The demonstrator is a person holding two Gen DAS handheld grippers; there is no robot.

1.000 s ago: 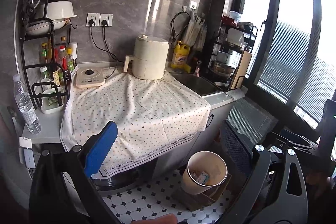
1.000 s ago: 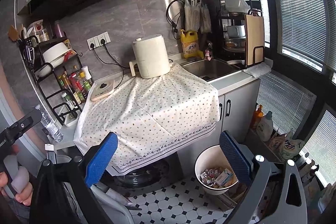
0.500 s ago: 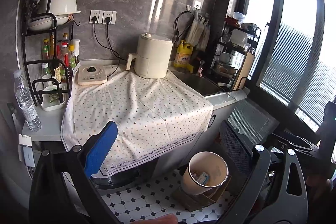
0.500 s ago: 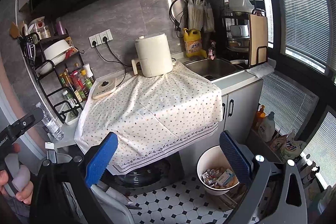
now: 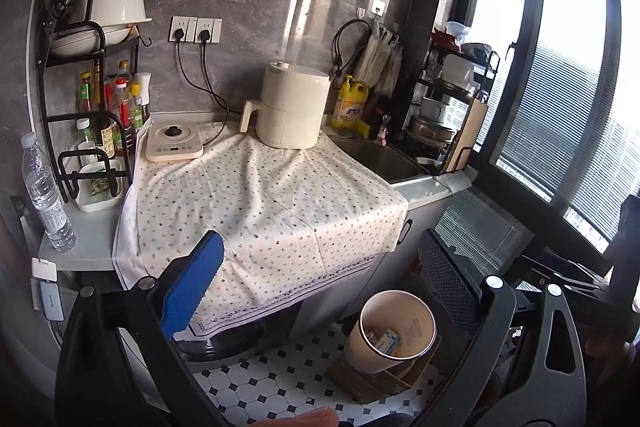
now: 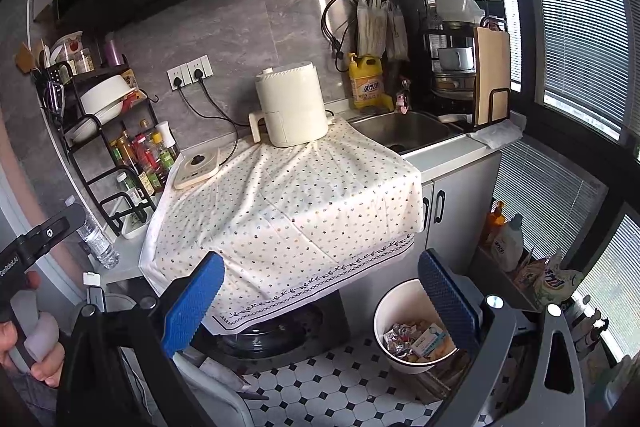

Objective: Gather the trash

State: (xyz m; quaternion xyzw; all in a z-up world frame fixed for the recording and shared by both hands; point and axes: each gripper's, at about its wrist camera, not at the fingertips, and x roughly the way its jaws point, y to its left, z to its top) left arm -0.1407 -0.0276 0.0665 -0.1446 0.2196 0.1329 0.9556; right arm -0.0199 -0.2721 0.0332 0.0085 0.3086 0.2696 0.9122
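Both claws hang above the floor in front of the bench, facing it. The left claw [image 5: 316,291] has its jaws spread wide with nothing between them, and the right claw [image 6: 320,295] is spread just as wide and equally empty.

The waste bin [image 6: 416,327] stands on the tiled floor below the bench's front right corner, beside the cabinet doors. The trash [image 6: 416,341] lies inside it: crumpled foil wrappers and a small printed box, seen plainly from the right wrist. From the left wrist the bin [image 5: 390,331] shows the box and little else, its depth being in shadow.

The dotted cloth [image 6: 288,199] covers the bench from the air fryer [image 6: 290,107] at the back edge to the front edge, where it hangs over. No loose litter shows on it, though small scraps could be lost in the pattern.

Judging by this, the collecting step looks finished or close to it, with both claws free and the rubbish already binned. The next move probably calls for a scan of the bench's left edge and the floor for stray pieces; any found needs an approach with the jaws wide, then a carry to the bin.
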